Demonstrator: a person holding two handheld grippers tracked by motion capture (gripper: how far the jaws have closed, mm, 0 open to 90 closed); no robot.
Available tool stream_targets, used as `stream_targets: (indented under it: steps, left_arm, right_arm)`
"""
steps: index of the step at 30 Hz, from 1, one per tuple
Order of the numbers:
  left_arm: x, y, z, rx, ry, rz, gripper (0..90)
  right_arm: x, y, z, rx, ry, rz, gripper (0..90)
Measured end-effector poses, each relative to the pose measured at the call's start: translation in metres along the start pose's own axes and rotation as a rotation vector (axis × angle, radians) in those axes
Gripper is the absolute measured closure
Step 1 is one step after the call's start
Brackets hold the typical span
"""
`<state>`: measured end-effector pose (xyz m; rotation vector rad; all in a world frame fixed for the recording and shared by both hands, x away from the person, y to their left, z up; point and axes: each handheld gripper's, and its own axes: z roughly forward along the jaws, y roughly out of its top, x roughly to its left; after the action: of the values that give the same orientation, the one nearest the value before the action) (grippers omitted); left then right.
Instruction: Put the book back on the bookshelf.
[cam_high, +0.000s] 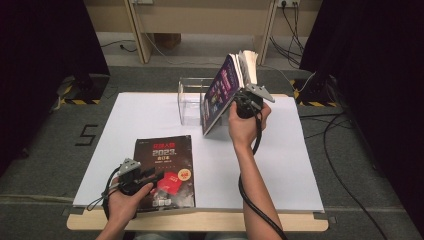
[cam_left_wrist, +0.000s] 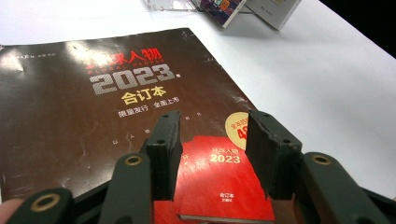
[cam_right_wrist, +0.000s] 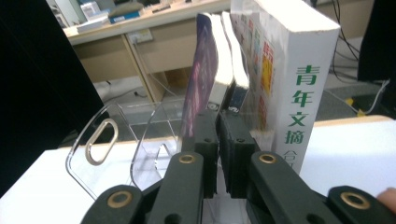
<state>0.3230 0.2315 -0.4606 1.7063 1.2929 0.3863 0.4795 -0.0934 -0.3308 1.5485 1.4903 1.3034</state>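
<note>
A dark magazine with "2023" on its cover lies flat at the table's front left. My left gripper hovers over its lower part, open, with the printed red picture showing between its jaws. At the back, a purple-covered book stands tilted, its lower corner on the table. My right gripper is shut on its edge. A thick white book with green characters stands right beside the jaws. How much of the book is pinched is hidden.
A clear acrylic rack stands just left of the tilted book. White sheet covers the table, bare at front right. Cables trail on the floor at right, and a wooden desk stands beyond.
</note>
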Motion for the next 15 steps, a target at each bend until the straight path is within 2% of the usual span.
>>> stream_targets:
  steps: [6,15]
  left_arm:
    - [0.001,0.000,0.000,0.000,0.002,0.001,54.8]
    - [0.001,0.000,-0.001,-0.001,0.004,-0.001,54.7]
  right_arm:
    - [-0.001,-0.005,0.004,0.031,0.000,0.003,87.0]
    - [-0.002,-0.017,0.002,0.022,0.011,0.015,83.6]
